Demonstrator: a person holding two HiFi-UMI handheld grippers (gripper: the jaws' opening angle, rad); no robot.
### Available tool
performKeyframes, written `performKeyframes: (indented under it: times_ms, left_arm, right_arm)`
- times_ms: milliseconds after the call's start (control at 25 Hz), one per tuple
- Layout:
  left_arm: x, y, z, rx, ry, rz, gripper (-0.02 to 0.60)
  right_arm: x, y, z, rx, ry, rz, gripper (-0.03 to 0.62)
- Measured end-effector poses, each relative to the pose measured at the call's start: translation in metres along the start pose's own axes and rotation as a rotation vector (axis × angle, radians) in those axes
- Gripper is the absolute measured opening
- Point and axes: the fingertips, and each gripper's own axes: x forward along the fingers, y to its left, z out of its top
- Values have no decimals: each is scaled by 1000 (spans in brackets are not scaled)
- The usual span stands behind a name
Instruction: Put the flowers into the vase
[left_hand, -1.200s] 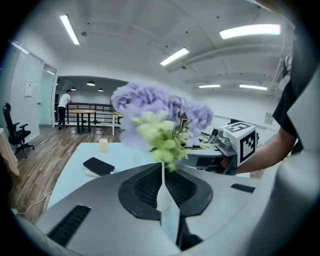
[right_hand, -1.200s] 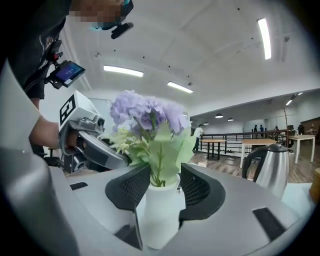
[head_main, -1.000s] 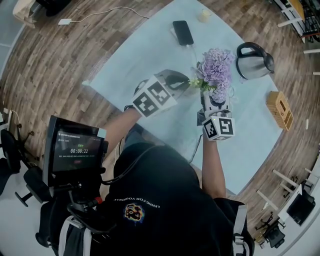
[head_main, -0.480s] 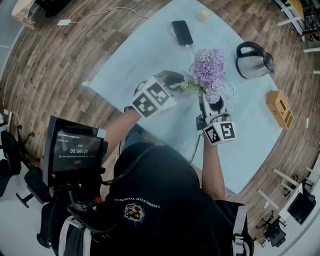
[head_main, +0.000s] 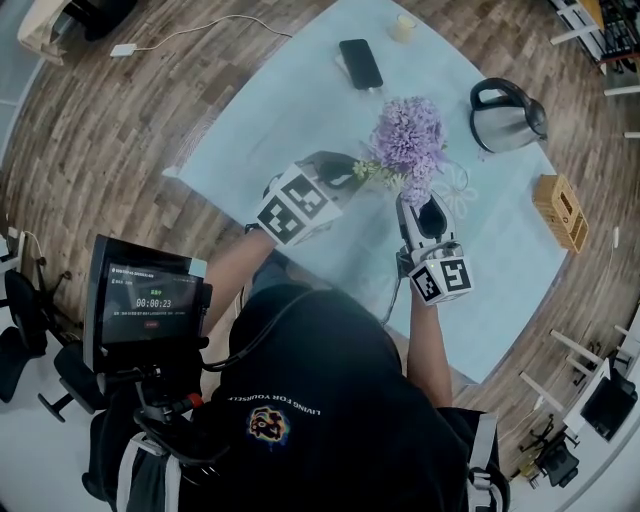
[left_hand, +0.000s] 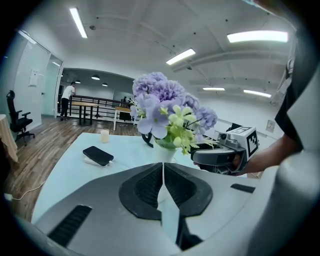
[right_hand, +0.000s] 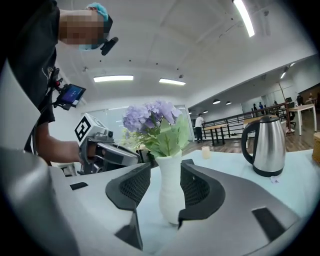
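Your table carries everything, and the vase stands upright near its middle. Your right gripper has its jaws spread to either side of the vase, with the white body between them; I can't tell whether the pads touch it. Your left gripper, just left of the vase, has its jaws pressed together on nothing. A kettle sits well to the vase's right. The flowers, purple heads over green leaves, stand in the vase's mouth, so I'd judge the placing done and you at the letting-go. Next, draw the right jaws straight back without nudging the vase, and hold the left clear of the blooms. A phone lies beyond the vase.
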Motion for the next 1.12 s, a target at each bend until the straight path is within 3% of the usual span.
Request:
performKeyframes:
  times_ms: [160, 200, 240, 480, 720, 1120]
  left_arm:
    - [-8, -1, -6, -15, 8, 1, 11]
    - [-11, -1, -8, -19, 14, 1, 11]
    - [-13, 0, -8, -24, 19, 1, 9]
    - [-32, -4, 1, -30, 12, -33, 9]
    - [-42, -23, -2, -29, 14, -97, 9]
    - [-70, -31, -33, -71, 53, -172, 9]
  right_arm:
    - [-15, 9, -1, -25, 92, -79, 159]
    - [-18, 10, -3, -27, 119, -105, 116]
    - [-20, 12, -3, -18, 137, -124, 30]
    - [-23, 36, 18, 111, 119, -143, 20]
    - [-24, 55, 29, 146, 91, -210, 20]
    - [-31, 84, 21, 253, 64, -342, 20]
